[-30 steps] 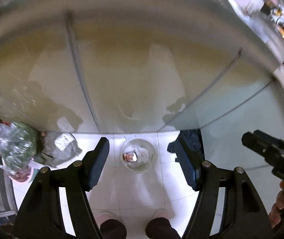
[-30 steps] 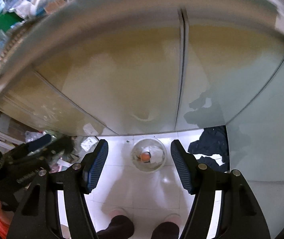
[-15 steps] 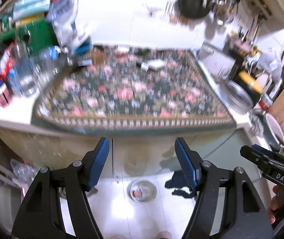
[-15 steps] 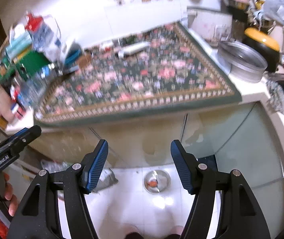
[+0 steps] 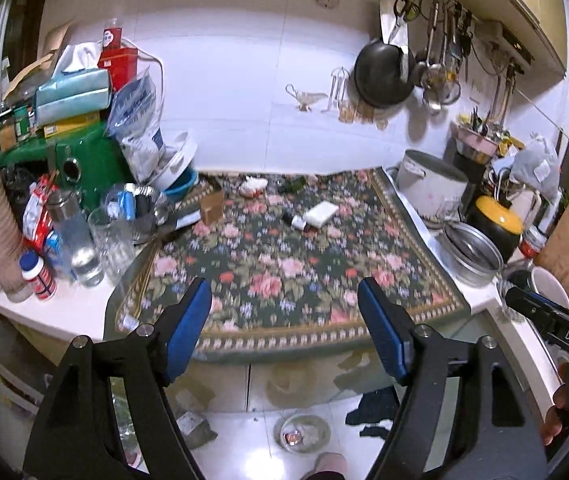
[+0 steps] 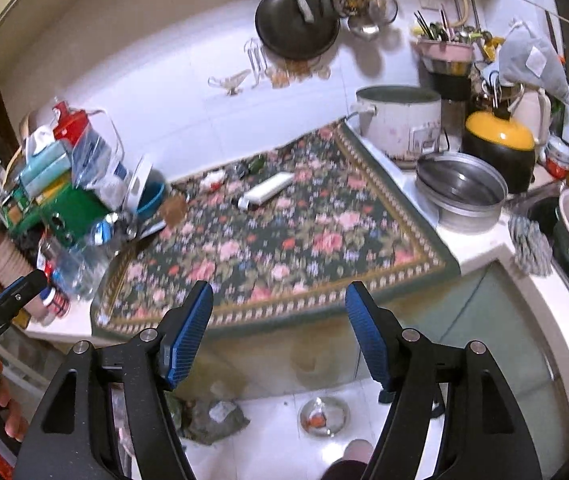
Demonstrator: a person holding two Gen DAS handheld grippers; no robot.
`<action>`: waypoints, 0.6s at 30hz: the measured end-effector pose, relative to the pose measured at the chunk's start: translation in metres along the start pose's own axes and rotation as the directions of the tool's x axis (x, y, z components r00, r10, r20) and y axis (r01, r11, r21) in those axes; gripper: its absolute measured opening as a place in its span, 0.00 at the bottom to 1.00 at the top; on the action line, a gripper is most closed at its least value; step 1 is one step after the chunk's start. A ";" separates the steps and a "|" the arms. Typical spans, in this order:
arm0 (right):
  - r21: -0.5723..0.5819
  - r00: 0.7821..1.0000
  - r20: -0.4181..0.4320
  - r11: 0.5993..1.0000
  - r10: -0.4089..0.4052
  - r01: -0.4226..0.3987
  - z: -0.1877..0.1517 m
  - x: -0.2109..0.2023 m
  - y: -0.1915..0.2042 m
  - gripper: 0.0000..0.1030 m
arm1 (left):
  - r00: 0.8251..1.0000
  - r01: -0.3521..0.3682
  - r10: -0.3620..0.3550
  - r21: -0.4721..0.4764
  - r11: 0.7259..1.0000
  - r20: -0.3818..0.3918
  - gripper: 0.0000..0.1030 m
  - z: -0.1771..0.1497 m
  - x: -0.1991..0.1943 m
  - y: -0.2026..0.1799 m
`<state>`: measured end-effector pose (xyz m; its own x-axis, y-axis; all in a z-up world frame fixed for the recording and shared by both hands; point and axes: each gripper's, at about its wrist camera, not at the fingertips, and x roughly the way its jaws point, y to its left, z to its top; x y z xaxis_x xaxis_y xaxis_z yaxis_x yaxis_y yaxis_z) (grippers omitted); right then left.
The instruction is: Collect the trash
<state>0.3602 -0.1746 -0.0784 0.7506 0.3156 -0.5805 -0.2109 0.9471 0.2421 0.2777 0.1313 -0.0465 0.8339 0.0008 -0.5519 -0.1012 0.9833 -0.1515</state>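
Trash on the floral mat: white packet (image 5: 321, 213) & crumpled wrapper (image 5: 253, 186), both well beyond my fingertips, far side of mat (image 5: 284, 264). L gripper (image 5: 284, 312) jaws opening, nothing btwn them. R gripper (image 6: 278, 312) same, opening & empty.

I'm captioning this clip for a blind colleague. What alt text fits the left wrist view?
The left gripper, jaws opening and empty, hangs above a counter covered by a floral mat with a small white box and scraps on it. Bottles and packages crowd the left; pots and a metal bowl sit right.
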 end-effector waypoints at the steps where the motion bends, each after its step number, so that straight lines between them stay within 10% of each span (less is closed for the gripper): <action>1: -0.003 1.000 0.006 1.000 0.001 -0.001 0.004 0.000 -0.001 0.64 | 1.000 -0.004 0.004 -0.001 1.000 0.005 0.73 0.002 0.003 -0.002; 18: -0.154 0.990 -0.080 0.980 0.118 -0.129 0.121 0.127 -0.026 0.64 | 0.993 -0.113 0.116 -0.182 0.977 0.004 0.73 0.096 0.131 -0.029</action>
<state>0.5367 -0.1669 -0.0641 0.6681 0.4285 -0.6083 -0.3999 0.8962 0.1922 0.4417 0.1206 -0.0359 0.8185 0.1155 -0.5627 -0.2923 0.9270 -0.2348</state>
